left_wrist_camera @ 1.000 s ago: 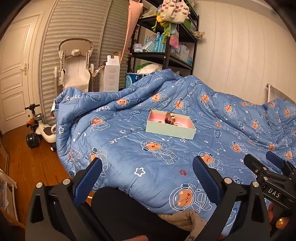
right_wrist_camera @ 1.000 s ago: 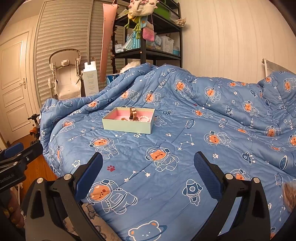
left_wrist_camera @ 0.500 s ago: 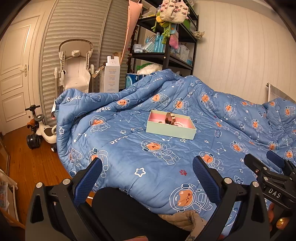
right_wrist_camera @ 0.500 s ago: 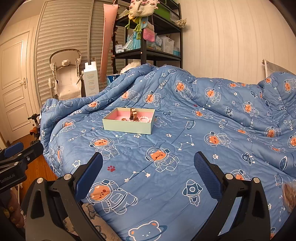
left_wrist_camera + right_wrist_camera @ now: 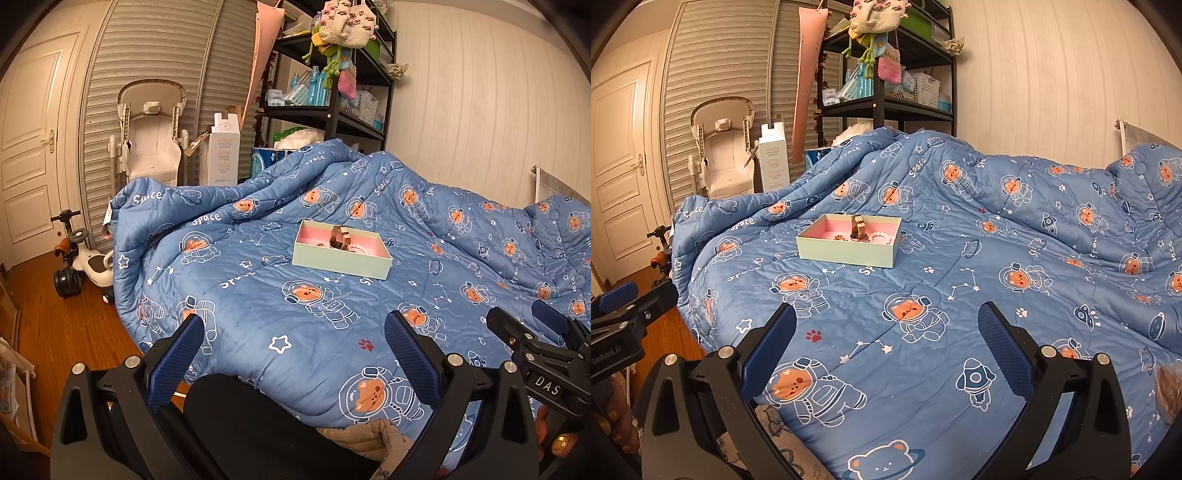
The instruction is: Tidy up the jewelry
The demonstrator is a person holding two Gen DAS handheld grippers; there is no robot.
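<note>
A pale green box (image 5: 341, 260) (image 5: 849, 253) with a pink lining sits on the blue space-print quilt (image 5: 258, 302) (image 5: 960, 295), well ahead of both grippers. Inside it lie a brown-strapped watch (image 5: 338, 236) (image 5: 857, 227), a pink bead bracelet (image 5: 360, 248) (image 5: 880, 237) and small gold-toned pieces (image 5: 839, 237). My left gripper (image 5: 293, 354) is open and empty over the bed's near edge. My right gripper (image 5: 886, 349) is also open and empty above the quilt. Each gripper shows at the side of the other's view.
A black shelf unit (image 5: 332, 92) packed with items stands behind the bed. A white high chair (image 5: 151, 136) and a tall white carton (image 5: 223, 155) stand by the louvred doors. A ride-on toy (image 5: 79, 258) is on the wood floor at left.
Both views have shifted very slightly; the grippers stay open and the box and jewelry have not moved.
</note>
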